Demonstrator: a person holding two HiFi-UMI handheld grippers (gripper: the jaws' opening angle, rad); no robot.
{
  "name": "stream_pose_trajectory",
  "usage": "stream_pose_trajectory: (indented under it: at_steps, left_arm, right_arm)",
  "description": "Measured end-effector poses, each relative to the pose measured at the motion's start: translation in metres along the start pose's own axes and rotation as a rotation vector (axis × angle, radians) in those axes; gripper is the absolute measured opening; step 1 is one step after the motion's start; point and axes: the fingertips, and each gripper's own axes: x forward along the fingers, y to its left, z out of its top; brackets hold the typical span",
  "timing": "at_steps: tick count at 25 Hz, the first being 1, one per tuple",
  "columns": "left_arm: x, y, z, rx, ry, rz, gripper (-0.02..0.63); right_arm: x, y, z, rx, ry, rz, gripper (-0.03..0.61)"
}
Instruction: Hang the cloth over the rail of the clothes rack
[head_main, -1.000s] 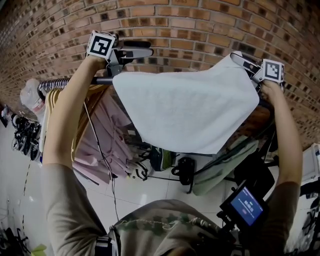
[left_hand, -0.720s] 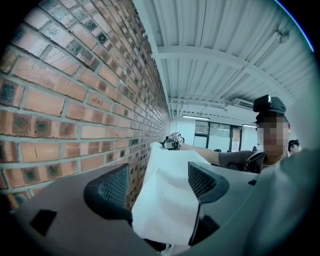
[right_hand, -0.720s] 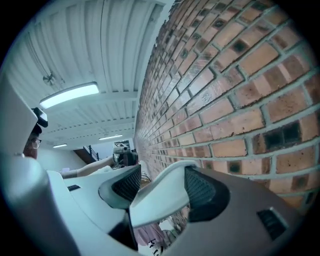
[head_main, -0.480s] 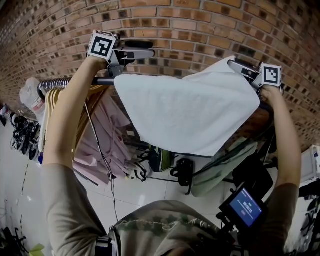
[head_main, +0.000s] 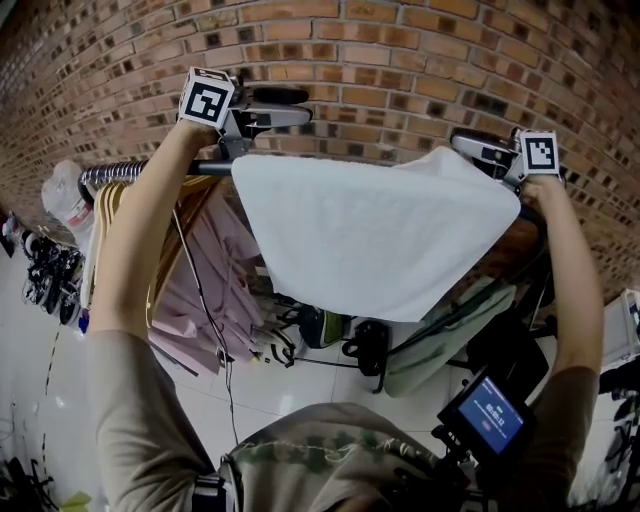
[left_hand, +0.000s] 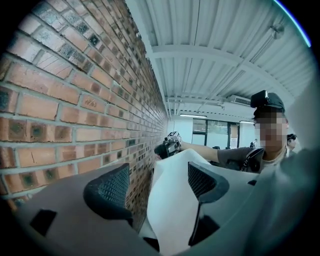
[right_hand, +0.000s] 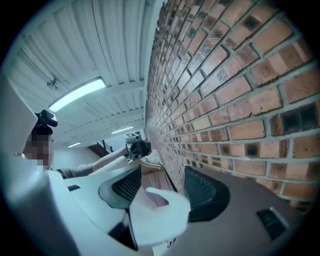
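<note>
Fingers (left_hand: 107, 192) of L gripper (left_hand: 158, 176) stand wide apart. The white cloth (left_hand: 170, 210) rises betw. them and lies vs. the person-side finger, w/ a clear gap to the wall-side one, so nothing is pinched. R gripper (right_hand: 161, 188): fingers (right_hand: 202, 192) also apart. A cloth corner (right_hand: 157, 212) curls loose low betw. them, nearer the person-side finger, not clamped.

In head view the cloth (head_main: 380, 230) is spread wide over the rail (head_main: 150, 168) of the clothes rack. Its top edge runs along the rail and its front hangs down toward the person, w/ the lower edge slanting to a low point at right. L gripper (head_main: 295, 106) sits at the cloth's top-left corner and R gripper (head_main: 465, 142) at its top-right, both up at rail height, arms raised.

Left of the cloth the rail is bare metal, w/ hangers (head_main: 110, 200) on it. Pink garments (head_main: 205, 290) hang under the rail, partly behind the cloth's left edge. Brick wall (head_main: 400, 60) stands just behind the rack. A small lit screen (head_main: 490, 415) shows at bottom right, near the person's chest.
</note>
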Motion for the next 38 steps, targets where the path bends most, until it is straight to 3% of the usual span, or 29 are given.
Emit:
stream_pose_trajectory:
  at_steps: [3,9,13,19,24,27,30,36,37,38]
  left_arm:
    - [-0.001,-0.001,0.000,-0.001,-0.010,0.000,0.362]
    - [-0.003,-0.004,0.003,-0.001,-0.023,-0.006,0.362]
    - [-0.007,-0.005,0.014,-0.015,-0.086,-0.018,0.362]
    - [-0.009,-0.012,0.023,0.086,-0.124,-0.035,0.362]
    - [-0.008,-0.016,0.033,0.065,-0.162,-0.066,0.362]
    - [-0.007,-0.015,0.042,0.059,-0.186,-0.040,0.362]
    - [-0.009,-0.016,0.052,0.088,-0.197,-0.012,0.362]
    - [-0.021,-0.035,0.079,0.145,-0.235,-0.016,0.360]
    - [-0.024,-0.036,0.082,0.151,-0.241,-0.010,0.359]
    - [-0.027,-0.039,0.086,0.158,-0.246,-0.007,0.357]
  right_arm:
    - [-0.005,-0.001,0.010,0.004,-0.074,-0.006,0.273]
    - [-0.016,0.003,0.031,-0.100,-0.165,-0.041,0.272]
    - [-0.022,0.006,0.044,-0.190,-0.206,-0.071,0.272]
    - [-0.045,0.019,0.079,-0.319,-0.310,-0.133,0.272]
    - [-0.048,0.032,0.087,-0.277,-0.387,-0.093,0.272]
    - [-0.047,0.036,0.088,-0.232,-0.407,-0.070,0.272]
    - [-0.046,0.047,0.093,-0.301,-0.376,-0.083,0.272]
    - [-0.046,0.082,0.103,-0.381,-0.363,-0.016,0.270]
    - [-0.045,0.084,0.104,-0.389,-0.361,-0.018,0.249]
    - [-0.045,0.087,0.105,-0.397,-0.360,-0.020,0.147]
